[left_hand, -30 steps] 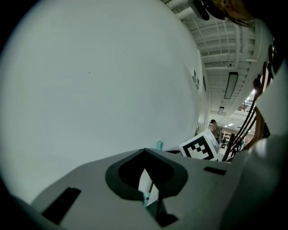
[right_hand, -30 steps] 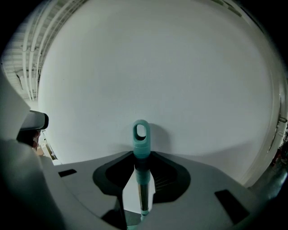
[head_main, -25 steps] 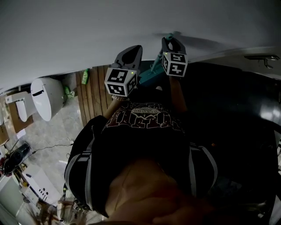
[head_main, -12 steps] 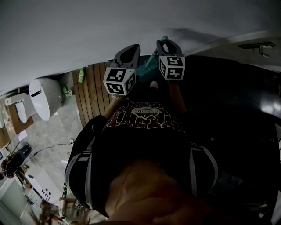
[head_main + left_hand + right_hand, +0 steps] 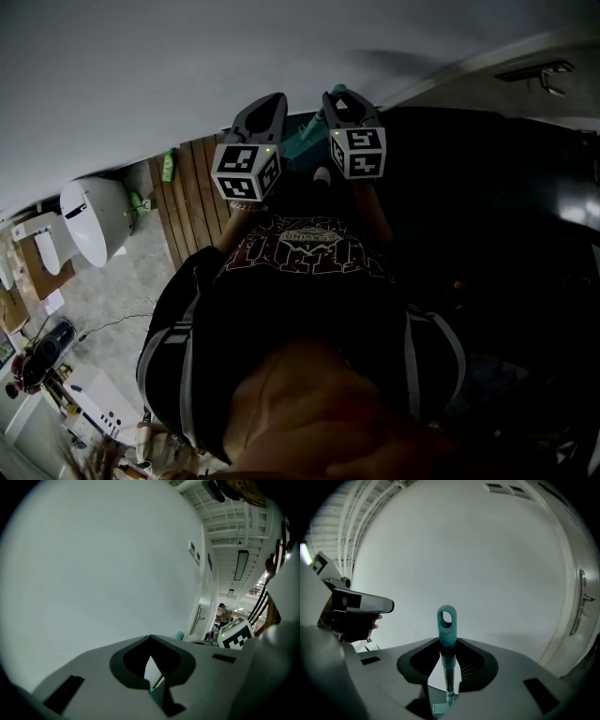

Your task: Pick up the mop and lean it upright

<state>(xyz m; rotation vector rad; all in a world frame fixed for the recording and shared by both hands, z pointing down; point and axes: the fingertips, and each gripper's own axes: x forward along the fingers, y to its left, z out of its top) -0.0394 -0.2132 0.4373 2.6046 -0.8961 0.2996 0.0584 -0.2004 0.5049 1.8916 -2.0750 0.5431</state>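
Observation:
The mop has a teal grip with a hanging loop [image 5: 446, 620] on a thin metal pole that stands upright close to the white wall. My right gripper [image 5: 447, 663] is shut on the pole just under the teal grip. In the head view the right gripper [image 5: 339, 101] is raised near the wall, and teal parts of the mop [image 5: 302, 147] show below and left of it. My left gripper [image 5: 258, 117] is raised just left of the mop. In its own view the left gripper [image 5: 151, 660] is shut with nothing held, and the mop's teal top [image 5: 179, 635] shows to its right.
The white wall [image 5: 187, 66] fills the space ahead. A white toilet [image 5: 92, 216], a green bottle [image 5: 168, 166] and wooden floor slats [image 5: 192, 202] lie at the left. A door handle [image 5: 582, 597] sits on the wall at the right. Far off stands a person [image 5: 224, 613].
Both grippers and the mop have shifted a little left and up in the head view, staying close to the wall. The right gripper's hold on the pole is unchanged.

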